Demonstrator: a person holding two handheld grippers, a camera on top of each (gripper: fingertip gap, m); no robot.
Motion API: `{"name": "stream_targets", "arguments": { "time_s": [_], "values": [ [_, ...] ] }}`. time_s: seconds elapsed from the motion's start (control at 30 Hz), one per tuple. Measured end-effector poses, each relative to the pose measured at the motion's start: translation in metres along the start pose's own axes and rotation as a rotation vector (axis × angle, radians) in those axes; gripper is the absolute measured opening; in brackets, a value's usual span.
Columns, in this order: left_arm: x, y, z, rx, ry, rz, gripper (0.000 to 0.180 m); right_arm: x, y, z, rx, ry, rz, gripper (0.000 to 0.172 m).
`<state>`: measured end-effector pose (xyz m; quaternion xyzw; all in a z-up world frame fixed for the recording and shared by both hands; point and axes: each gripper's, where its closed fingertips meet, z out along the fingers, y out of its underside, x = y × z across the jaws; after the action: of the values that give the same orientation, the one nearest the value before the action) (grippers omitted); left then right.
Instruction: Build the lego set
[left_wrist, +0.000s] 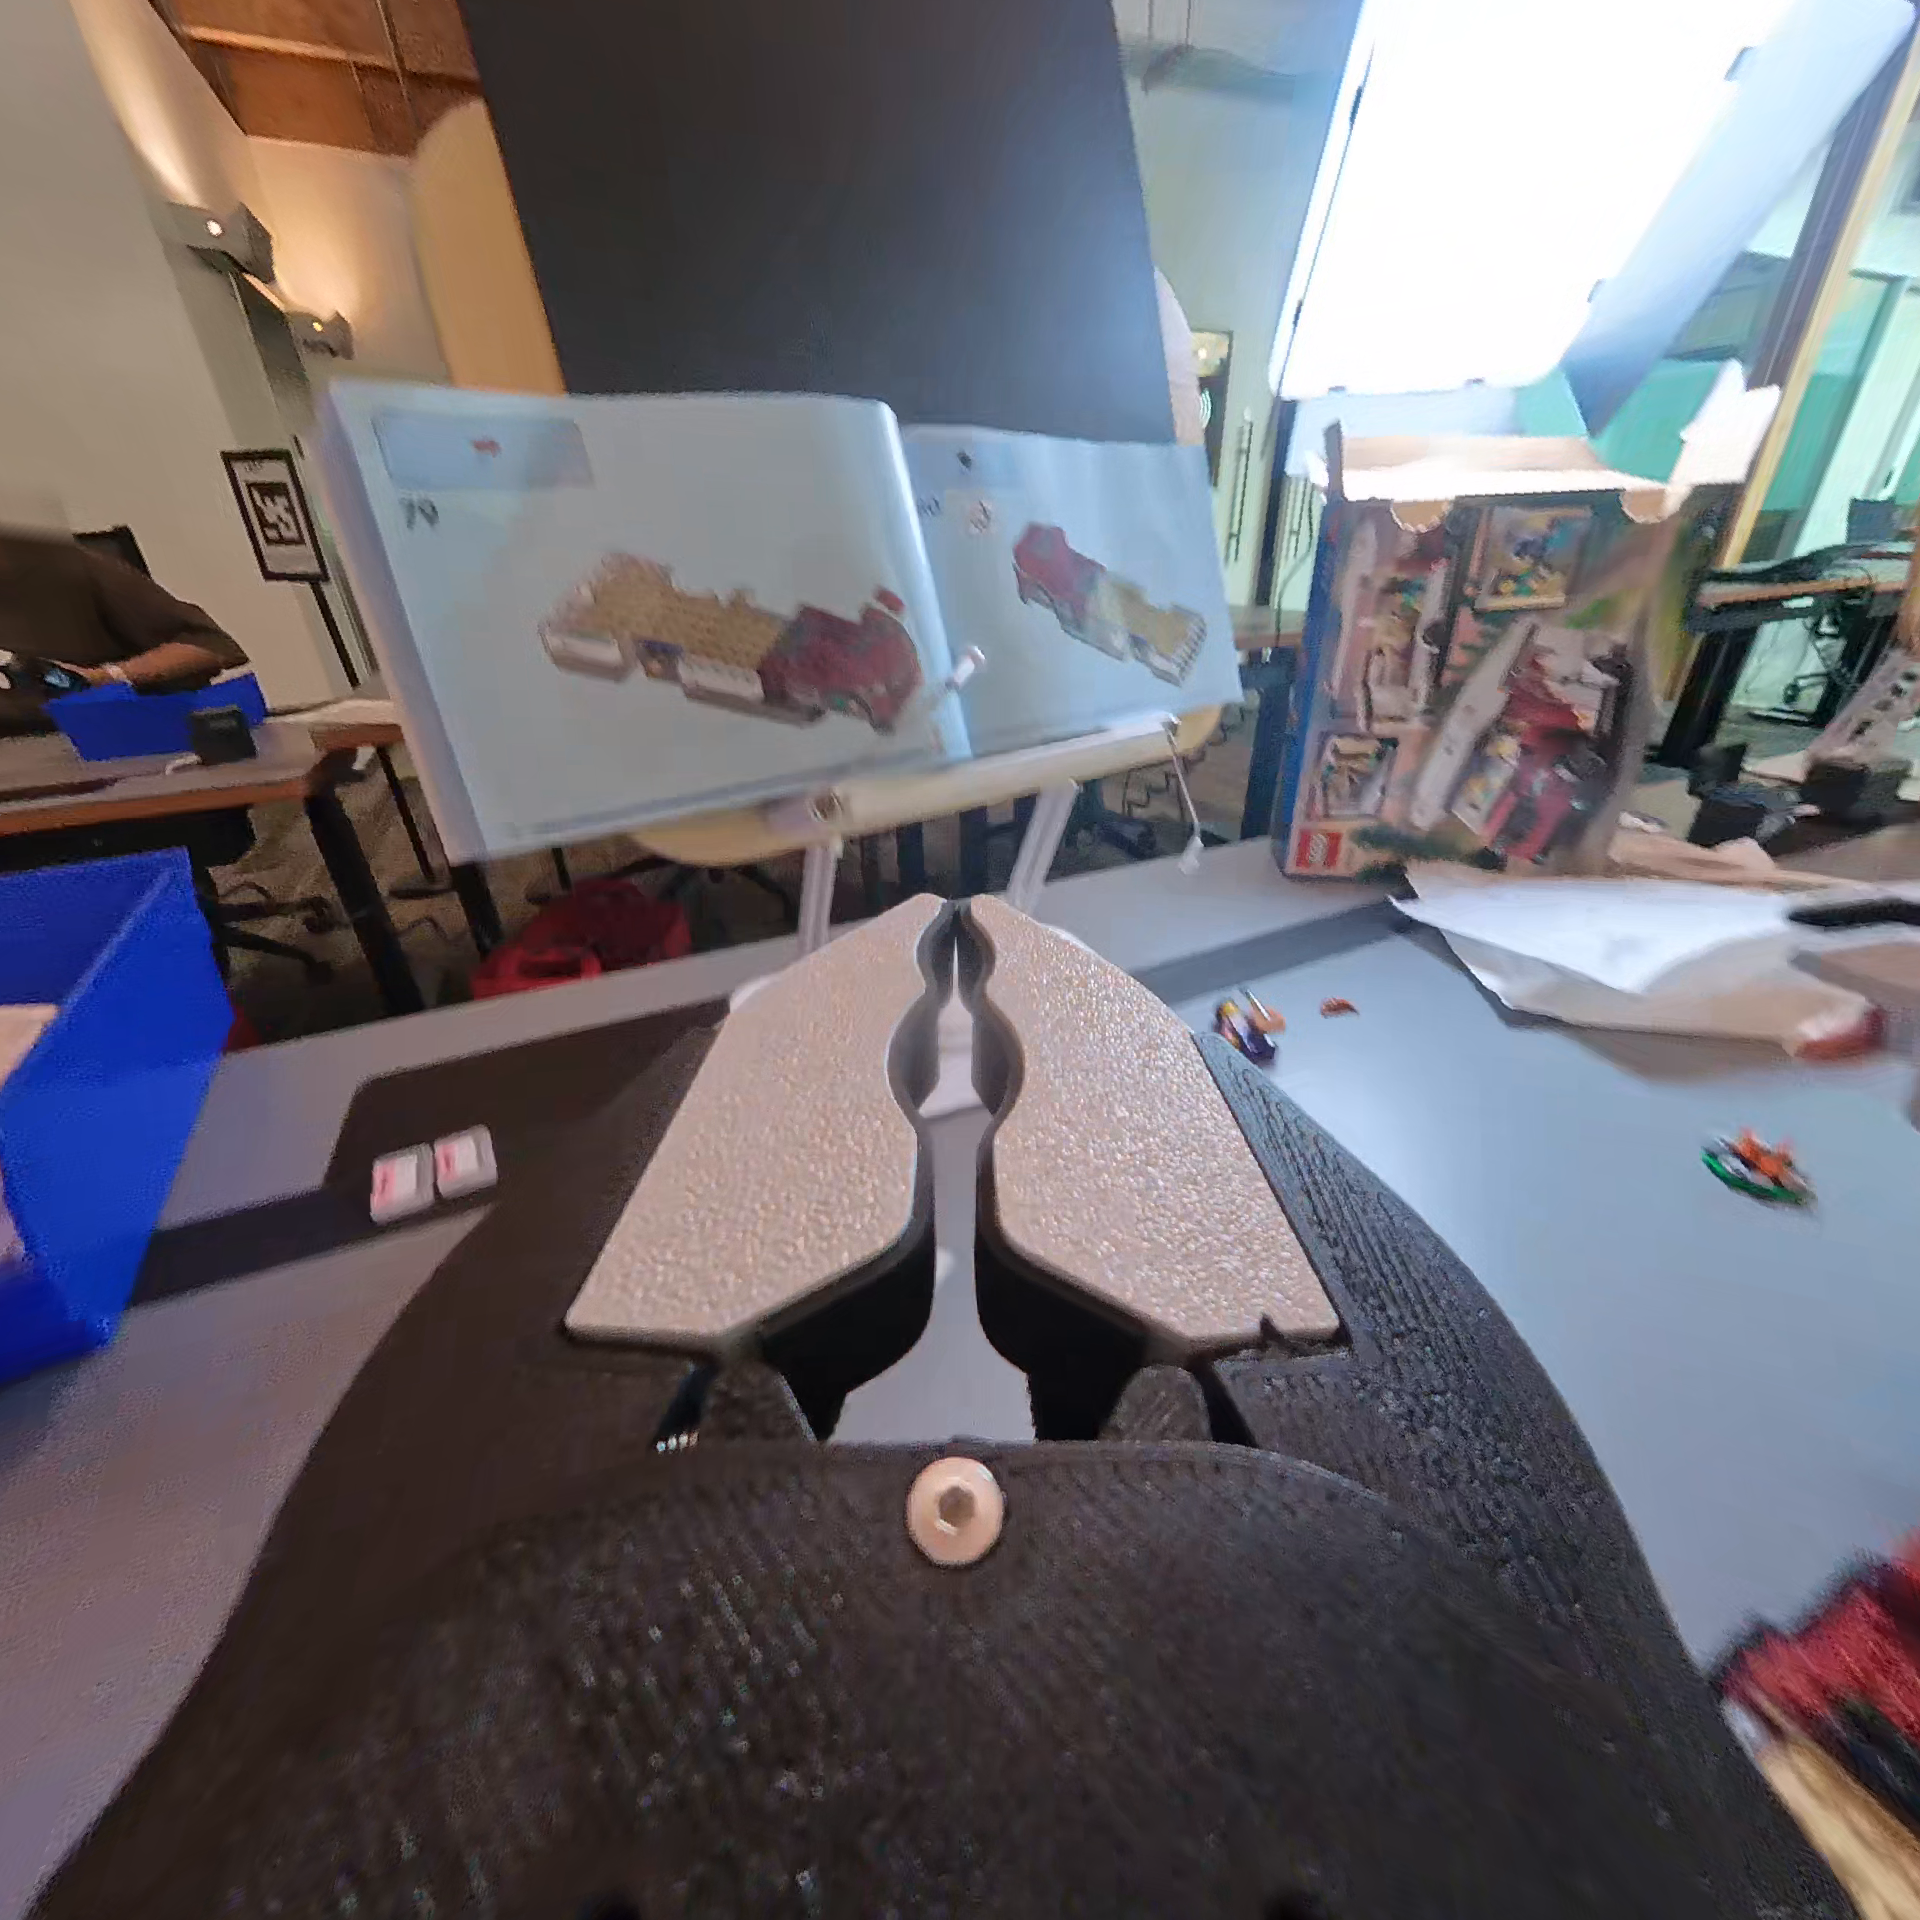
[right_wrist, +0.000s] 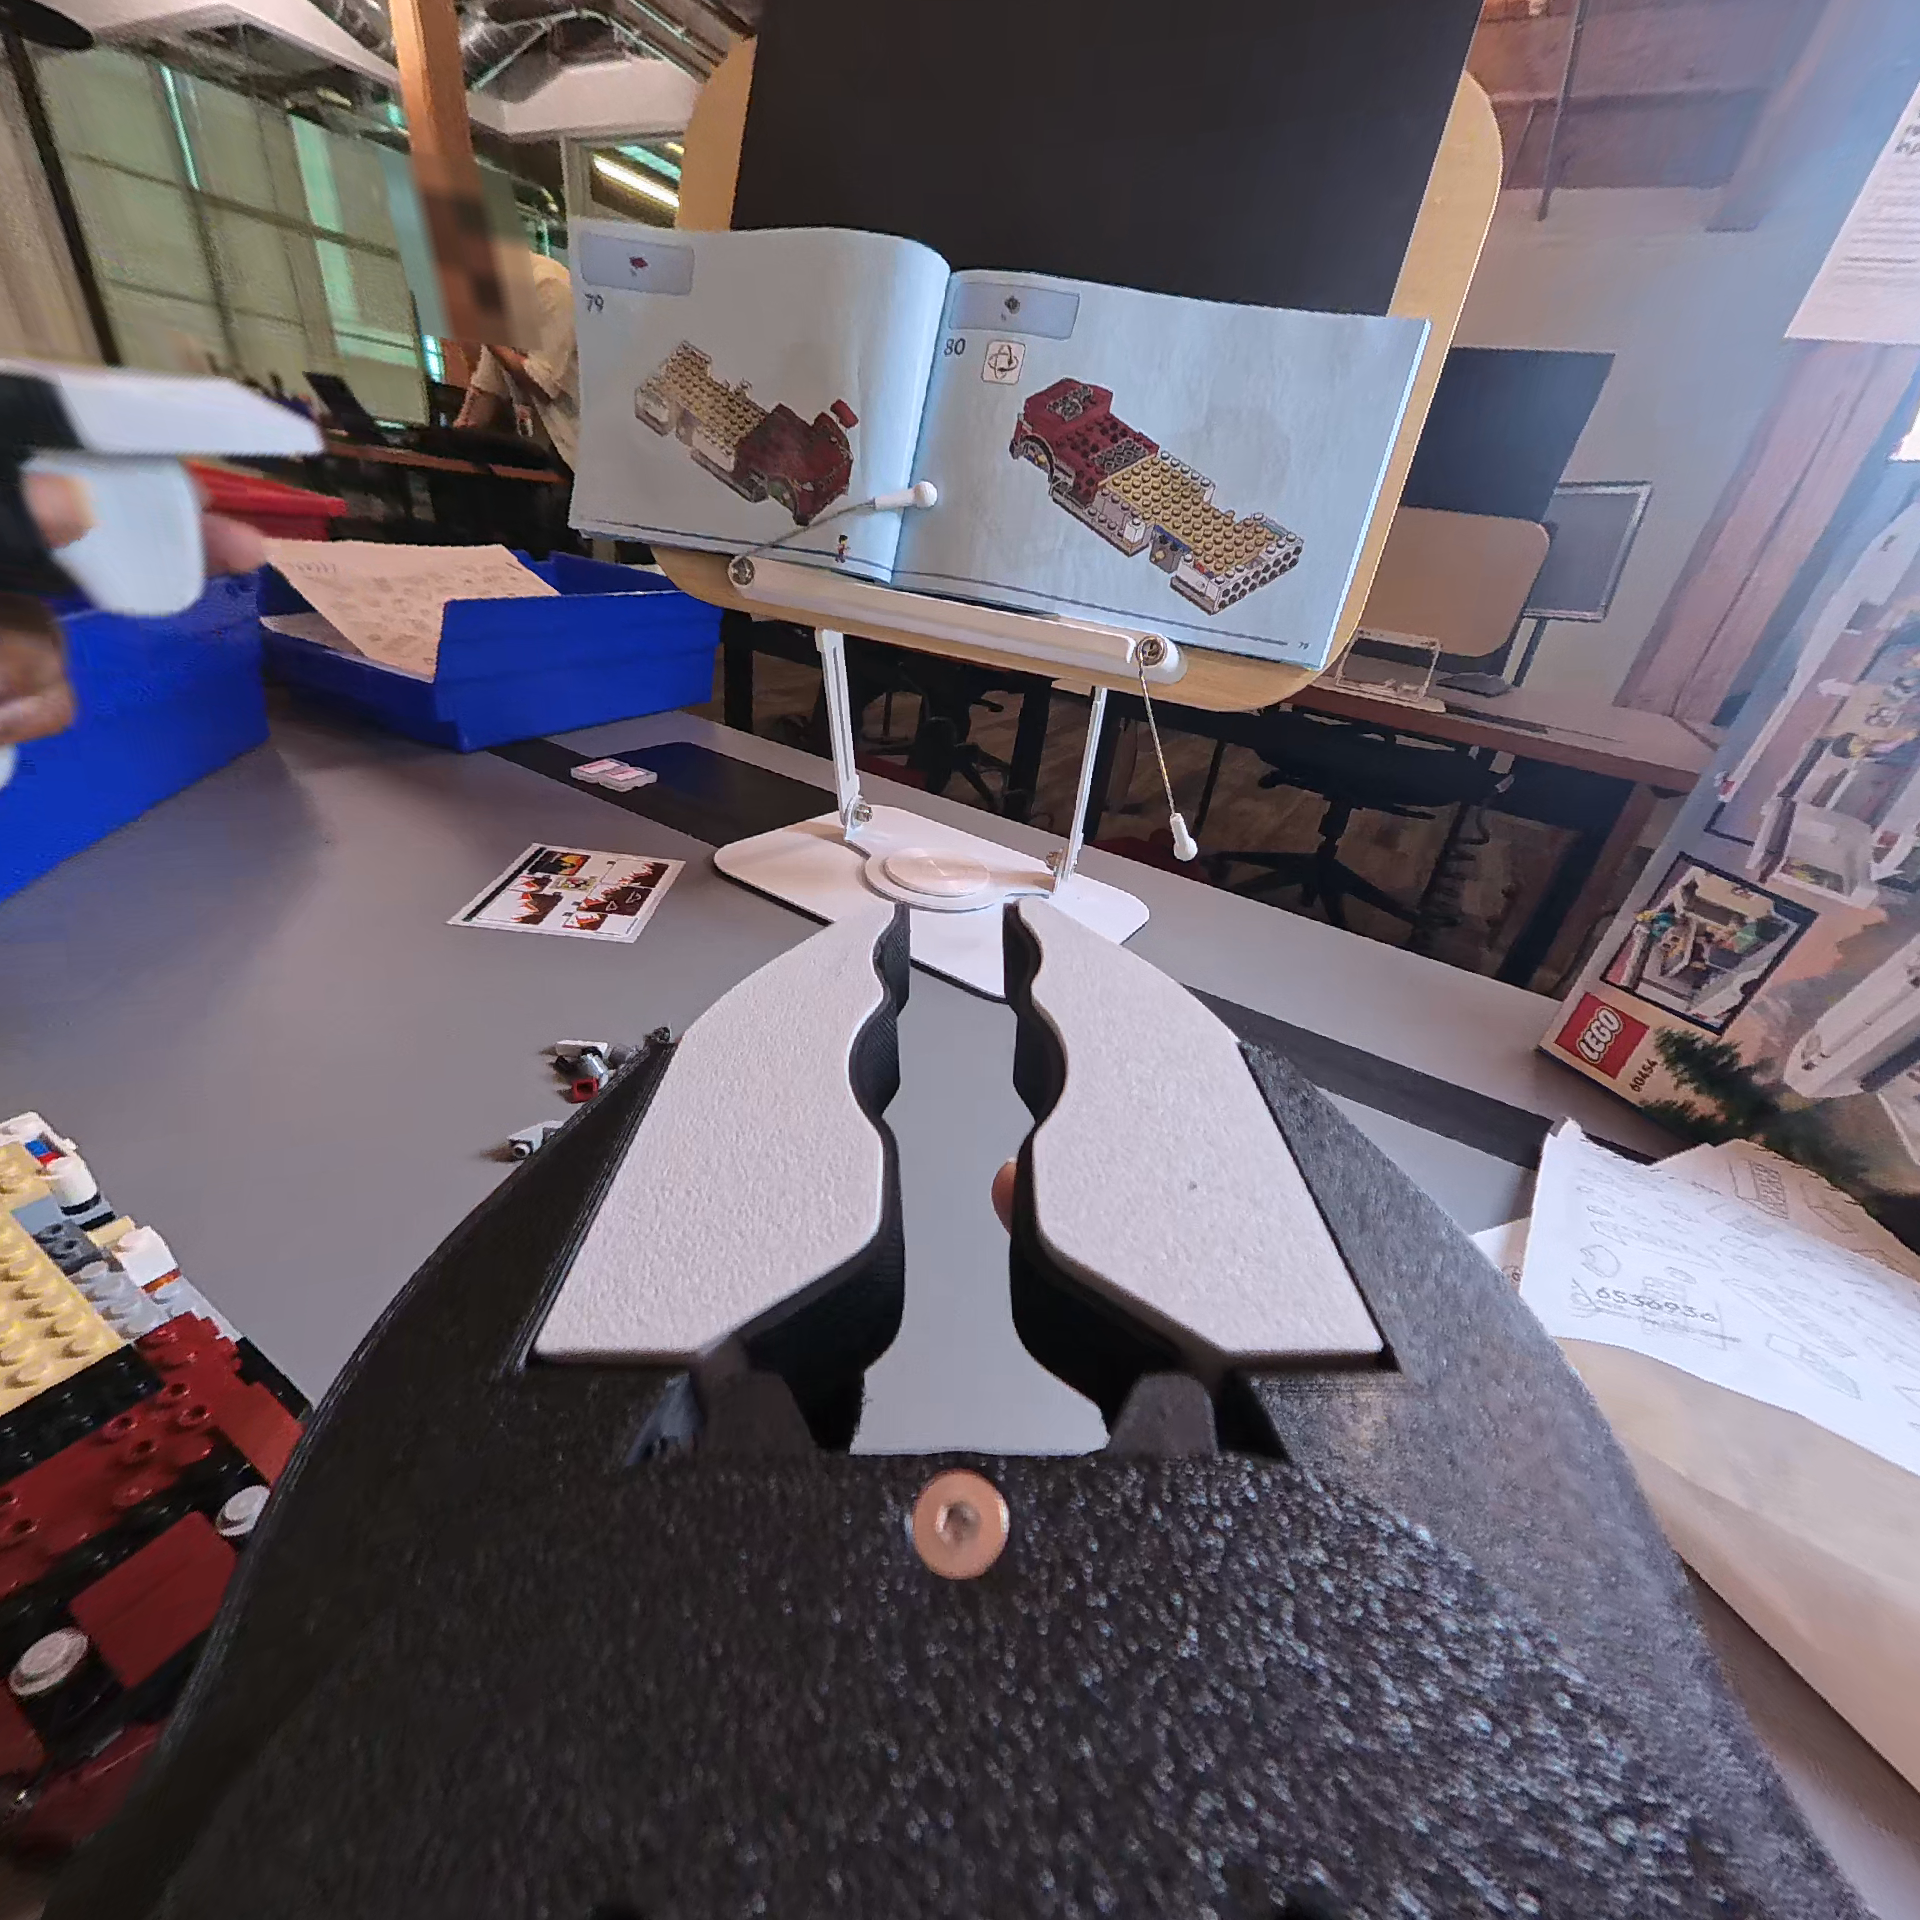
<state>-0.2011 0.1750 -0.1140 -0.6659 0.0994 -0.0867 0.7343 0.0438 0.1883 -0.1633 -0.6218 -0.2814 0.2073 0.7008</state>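
Note:
My left gripper (left_wrist: 954, 916) is shut, its fingertips meeting above the grey table (left_wrist: 1507, 1195) in front of the book stand. My right gripper (right_wrist: 956, 920) is open with nothing between its fingers (right_wrist: 769, 1132), and points at the white base of the stand (right_wrist: 935, 878). An open instruction booklet (right_wrist: 935, 436) rests on that stand, and it also shows in the left wrist view (left_wrist: 665, 613). A partly built dark red, black and tan brick model (right_wrist: 94, 1403) lies at the lower left of the right gripper. The model appears blurred in the left wrist view (left_wrist: 1839, 1683).
Blue bins (right_wrist: 499, 644) (left_wrist: 94, 1091) stand at the left. A set box (right_wrist: 1766, 935) (left_wrist: 1475, 686) and paper bags (right_wrist: 1714, 1278) (left_wrist: 1621, 956) are on the right. A sticker sheet (right_wrist: 566, 891), two small white tiles (left_wrist: 431, 1169) and loose small parts (right_wrist: 582, 1060) (left_wrist: 1761, 1169) lie on the table. The gap from one gripper's tips to the other's is roughly 25 cm.

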Motion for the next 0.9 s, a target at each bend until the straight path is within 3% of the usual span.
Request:
{"name": "stream_targets", "arguments": {
  "time_s": [0.1, 0.2, 0.33, 0.9],
  "values": [
    [0.018, 0.031, -0.047, -0.05, -0.03, 0.057, 0.0, 0.0, 0.0, -0.001, 0.003, -0.008, 0.0, 0.017],
    [0.017, 0.039, -0.068, -0.059, -0.049, 0.01, 0.0, 0.0, 0.0, 0.0, 0.005, -0.012, 0.005, 0.017],
    [0.007, 0.025, -0.071, -0.007, -0.068, 0.045, 0.0, -0.002, 0.0, 0.0, 0.005, -0.018, 0.006, 0.017],
    [-0.001, 0.04, -0.066, -0.042, -0.045, 0.037, 0.0, -0.003, 0.009, 0.003, -0.017, -0.03, 0.004, 0.018]
  ]
}}
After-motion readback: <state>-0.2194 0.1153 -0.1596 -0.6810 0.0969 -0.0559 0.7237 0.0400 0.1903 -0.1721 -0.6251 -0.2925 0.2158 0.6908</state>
